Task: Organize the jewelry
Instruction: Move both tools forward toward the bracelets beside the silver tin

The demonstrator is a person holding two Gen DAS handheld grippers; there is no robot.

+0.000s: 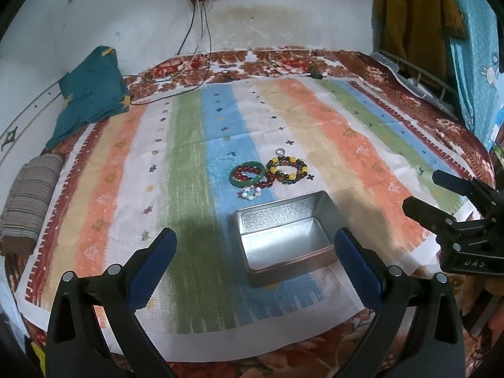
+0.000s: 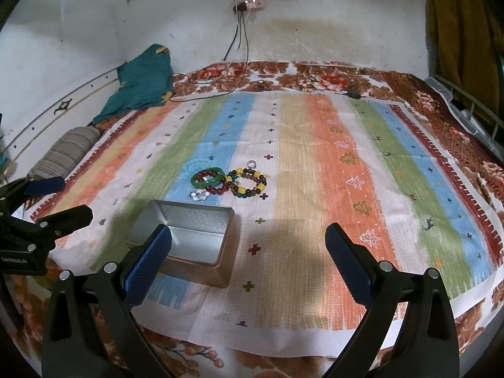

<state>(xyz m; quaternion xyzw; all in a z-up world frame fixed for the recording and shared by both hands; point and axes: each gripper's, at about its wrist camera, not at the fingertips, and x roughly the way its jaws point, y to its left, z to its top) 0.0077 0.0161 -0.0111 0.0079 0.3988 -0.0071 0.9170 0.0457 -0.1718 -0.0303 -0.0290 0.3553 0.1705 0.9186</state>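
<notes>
A pile of jewelry lies on the striped cloth: a green bangle (image 1: 247, 174) (image 2: 208, 180), a dark red bead bracelet (image 1: 264, 183) (image 2: 220, 187), a multicolour bead bracelet (image 1: 287, 170) (image 2: 249, 182), a small white bead piece (image 1: 251, 192) (image 2: 199, 195), a pale blue bead string (image 2: 192, 165) and a ring (image 1: 279, 151) (image 2: 251, 164). An open, empty metal tin (image 1: 285, 236) (image 2: 192, 236) sits just in front of them. My left gripper (image 1: 255, 245) is open and empty, hovering before the tin. My right gripper (image 2: 249, 242) is open and empty, to the tin's right.
The striped cloth (image 1: 362, 163) covers a floral bedspread (image 2: 434, 100). A teal garment (image 1: 91, 94) and a rolled striped cloth (image 1: 28, 198) lie at the left. Cables (image 1: 195, 69) run from a wall power strip (image 2: 250, 3). A metal rack (image 1: 419, 78) stands at the right.
</notes>
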